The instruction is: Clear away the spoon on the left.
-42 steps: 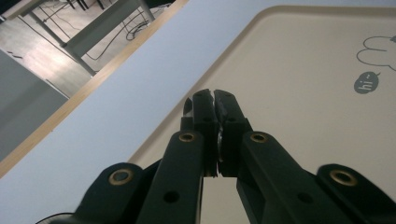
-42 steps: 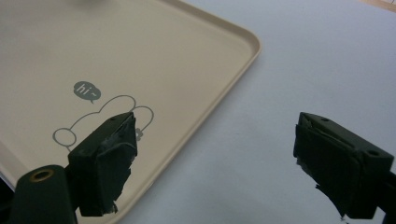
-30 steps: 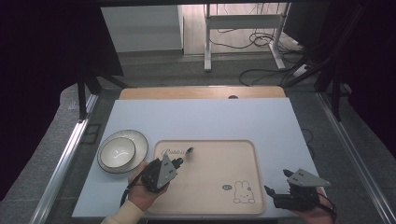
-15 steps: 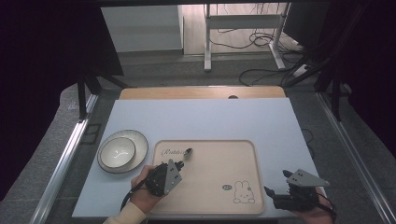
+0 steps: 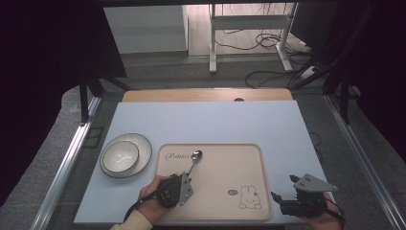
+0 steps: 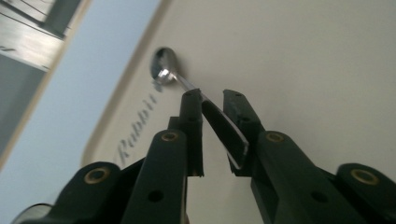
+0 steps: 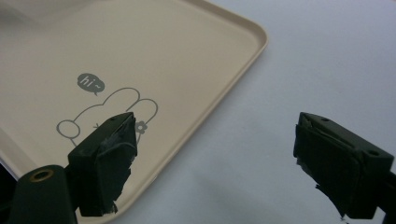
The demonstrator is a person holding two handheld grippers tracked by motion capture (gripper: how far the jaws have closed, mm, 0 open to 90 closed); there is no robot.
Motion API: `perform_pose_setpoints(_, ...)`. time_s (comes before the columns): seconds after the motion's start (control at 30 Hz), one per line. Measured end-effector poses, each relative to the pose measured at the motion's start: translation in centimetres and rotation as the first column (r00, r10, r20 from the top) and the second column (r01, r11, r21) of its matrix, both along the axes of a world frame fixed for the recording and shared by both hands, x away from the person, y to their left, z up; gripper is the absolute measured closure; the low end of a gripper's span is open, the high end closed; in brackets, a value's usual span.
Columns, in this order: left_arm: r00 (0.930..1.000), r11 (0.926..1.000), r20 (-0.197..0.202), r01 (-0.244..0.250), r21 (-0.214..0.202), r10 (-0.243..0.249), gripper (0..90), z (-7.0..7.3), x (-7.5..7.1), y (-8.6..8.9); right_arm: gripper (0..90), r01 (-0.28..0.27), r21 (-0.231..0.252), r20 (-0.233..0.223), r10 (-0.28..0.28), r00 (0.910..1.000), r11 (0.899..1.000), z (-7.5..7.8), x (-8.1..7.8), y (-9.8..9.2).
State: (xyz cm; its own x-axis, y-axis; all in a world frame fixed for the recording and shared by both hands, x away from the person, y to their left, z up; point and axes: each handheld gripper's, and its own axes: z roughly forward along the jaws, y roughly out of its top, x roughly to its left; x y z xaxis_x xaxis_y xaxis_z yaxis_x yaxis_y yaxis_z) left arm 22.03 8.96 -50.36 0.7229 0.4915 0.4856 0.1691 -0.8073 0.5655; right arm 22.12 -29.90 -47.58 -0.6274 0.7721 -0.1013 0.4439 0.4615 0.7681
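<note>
A metal spoon (image 5: 195, 157) lies on the beige rabbit-print tray (image 5: 225, 163), bowl end near the "Rabbit" lettering. My left gripper (image 5: 185, 176) sits over the tray's near left part, held in a hand. In the left gripper view the spoon (image 6: 163, 70) points away, and its handle end lies between the jaws of my left gripper (image 6: 212, 98). Those jaws stand narrowly open, with a gap left of the handle. My right gripper (image 5: 280, 199) hovers at the tray's near right corner. In the right gripper view it (image 7: 215, 140) is wide open, holding nothing, above the tray's edge (image 7: 224, 98).
A white bowl (image 5: 120, 154) sits on a plate (image 5: 141, 160) left of the tray on the pale blue tabletop (image 5: 215, 124). A wooden strip (image 5: 206, 95) runs along the table's far edge. Cables and a stand's legs are on the floor beyond.
My left gripper has drawn back toward the table's near edge along the spoon's handle. The spoon has stayed on the tray. The right gripper has hardly moved.
</note>
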Motion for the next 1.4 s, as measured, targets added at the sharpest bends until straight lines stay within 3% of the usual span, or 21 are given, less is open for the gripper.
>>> perform_pose_setpoints(0.1, 0.9997, 1.0, -0.023, 0.009, 0.004, -0.009, 76.0, -0.2, 0.0, -0.1, 13.4, 0.001, 0.0, 0.0, -0.001, 1.0, 1.0, 0.0, 0.0, 0.0)
perform_pose_setpoints(0.17, 0.9973, 0.9998, -0.07, 0.018, -0.011, -0.019, 75.0, -0.3, 0.1, -0.1, 13.5, 0.001, 0.0, -0.001, -0.001, 1.0, 1.0, 0.0, 0.0, 0.0)
perform_pose_setpoints(0.2, 0.992, 0.9996, -0.124, 0.021, -0.016, -0.023, 71.3, -0.4, 0.3, -0.1, 13.5, 0.002, -0.002, -0.001, -0.002, 1.0, 1.0, 0.0, 0.0, 0.0)
perform_pose_setpoints(0.23, 0.9879, 0.9996, -0.153, 0.028, 0.002, -0.027, 69.7, -0.4, 0.5, 0.0, 13.4, 0.001, -0.001, -0.002, -0.001, 1.0, 1.0, -0.1, 0.0, 0.0)
perform_pose_setpoints(0.27, 0.9857, 0.9993, -0.167, 0.018, -0.032, -0.023, 67.8, -0.6, 0.5, 0.0, 13.4, 0.001, -0.002, -0.002, -0.001, 1.0, 1.0, -0.1, 0.0, 0.0)
perform_pose_setpoints(0.3, 0.9814, 0.9991, -0.19, 0.019, -0.038, -0.026, 65.6, -0.6, 0.6, 0.1, 13.4, 0.002, -0.002, -0.002, -0.002, 1.0, 1.0, -0.1, 0.0, 0.0)
perform_pose_setpoints(0.33, 0.9739, 0.9984, -0.225, 0.013, -0.055, -0.025, 61.9, -0.7, 0.8, 0.2, 13.4, 0.002, -0.002, -0.001, -0.002, 1.0, 1.0, -0.1, 0.0, 0.0)
perform_pose_setpoints(0.37, 0.9739, 0.9984, -0.225, 0.013, -0.055, -0.025, 57.4, -0.7, 0.8, 0.2, 13.4, 0.002, -0.002, -0.001, -0.002, 1.0, 1.0, -0.1, 0.0, 0.0)
perform_pose_setpoints(0.4, 0.9652, 0.9973, -0.261, -0.005, -0.074, -0.015, 53.8, -0.8, 1.1, 0.4, 13.5, 0.003, -0.001, -0.001, -0.003, 1.0, 1.0, -0.1, 0.0, -0.1)
perform_pose_setpoints(0.47, 0.9613, 0.9951, -0.275, -0.041, -0.09, 0.015, 45.8, -0.7, 1.4, 0.6, 13.4, 0.003, -0.001, -0.002, -0.003, 1.0, 1.0, 0.0, 0.1, -0.1)
perform_pose_setpoints(0.53, 0.9459, 0.9916, -0.323, -0.066, -0.111, 0.026, 33.5, -0.6, 1.7, 0.7, 13.4, 0.002, -0.001, -0.002, -0.002, 1.0, 1.0, 0.0, 0.1, -0.1)
perform_pose_setpoints(0.57, 0.9459, 0.9916, -0.323, -0.066, -0.111, 0.026, 29.0, -0.6, 1.7, 0.7, 13.4, 0.002, -0.001, -0.002, -0.002, 1.0, 1.0, 0.0, 0.1, -0.1)
perform_pose_setpoints(0.6, 0.9386, 0.9915, -0.344, -0.069, -0.111, 0.026, 29.0, -0.7, 1.8, 0.8, 13.5, 0.002, -0.001, -0.002, -0.002, 1.0, 1.0, -0.1, 0.1, -0.1)
perform_pose_setpoints(0.63, 0.9365, 0.9921, -0.35, -0.068, -0.106, 0.026, 22.0, -0.7, 1.8, 0.8, 13.4, 0.002, -0.002, -0.003, -0.002, 1.0, 1.0, -0.1, 0.0, 0.0)
perform_pose_setpoints(0.83, 0.9442, 0.9848, -0.328, -0.082, -0.153, 0.028, 17.7, 0.1, 1.8, 1.2, 13.4, 0.003, 0.0, 0.0, -0.003, 1.0, 1.0, 0.0, 0.1, -0.1)
perform_pose_setpoints(0.93, 0.9502, 0.9775, -0.31, -0.095, -0.188, 0.033, 17.8, 0.4, 1.8, 1.5, 13.4, 0.003, 0.0, 0.0, -0.003, 1.0, 1.0, 0.0, 0.1, -0.1)
perform_pose_setpoints(1.17, 0.971, 0.962, -0.224, -0.138, -0.236, 0.084, 18.0, 1.9, 1.2, 2.7, 13.4, 0.003, 0.0, 0.001, -0.003, 1.0, 1.0, 0.0, 0.0, -0.2)
perform_pose_setpoints(1.27, 0.9754, 0.9492, -0.187, -0.165, -0.268, 0.117, 18.2, 2.6, 0.7, 3.9, 13.4, 0.003, 0.001, 0.004, -0.003, 1.0, 1.0, 0.0, 0.0, -0.2)
perform_pose_setpoints(1.4, 0.972, 0.9307, -0.172, -0.206, -0.302, 0.159, 18.6, 3.3, 0.1, 5.9, 13.4, 0.0, 0.003, 0.008, 0.0, 1.0, 1.0, 0.1, 0.0, -0.1)
